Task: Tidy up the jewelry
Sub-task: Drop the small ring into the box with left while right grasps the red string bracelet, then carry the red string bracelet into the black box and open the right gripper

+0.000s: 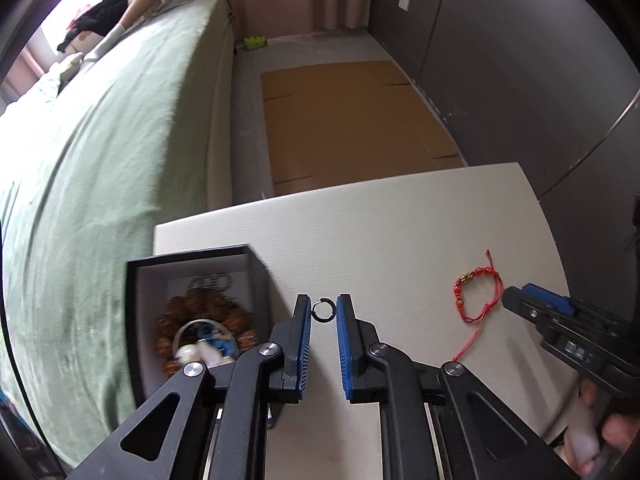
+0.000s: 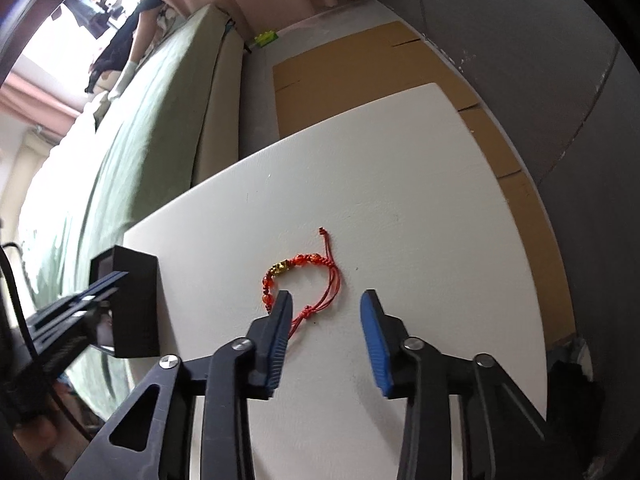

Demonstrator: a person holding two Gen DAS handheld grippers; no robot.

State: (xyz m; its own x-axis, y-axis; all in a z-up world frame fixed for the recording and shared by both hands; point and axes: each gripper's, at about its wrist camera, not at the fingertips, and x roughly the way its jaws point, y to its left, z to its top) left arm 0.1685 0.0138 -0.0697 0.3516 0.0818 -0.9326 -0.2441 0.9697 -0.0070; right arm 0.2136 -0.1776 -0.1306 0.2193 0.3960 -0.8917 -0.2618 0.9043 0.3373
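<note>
Left wrist view: one small dark ring (image 1: 323, 311) between the left gripper (image 1: 324, 312) tips, jaws narrowly parted, contact unclear. One red cord bracelet (image 1: 479, 295) lies on the white table (image 1: 400, 220); right gripper (image 2: 326, 304) wide open, empty, straddling it. One black box (image 1: 192, 320) holds a brown bead bracelet (image 1: 176, 312).

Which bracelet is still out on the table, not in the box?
The red cord bracelet with the gold charm, lying loose on the white table. The brown bead bracelet is already inside the black box.
</note>
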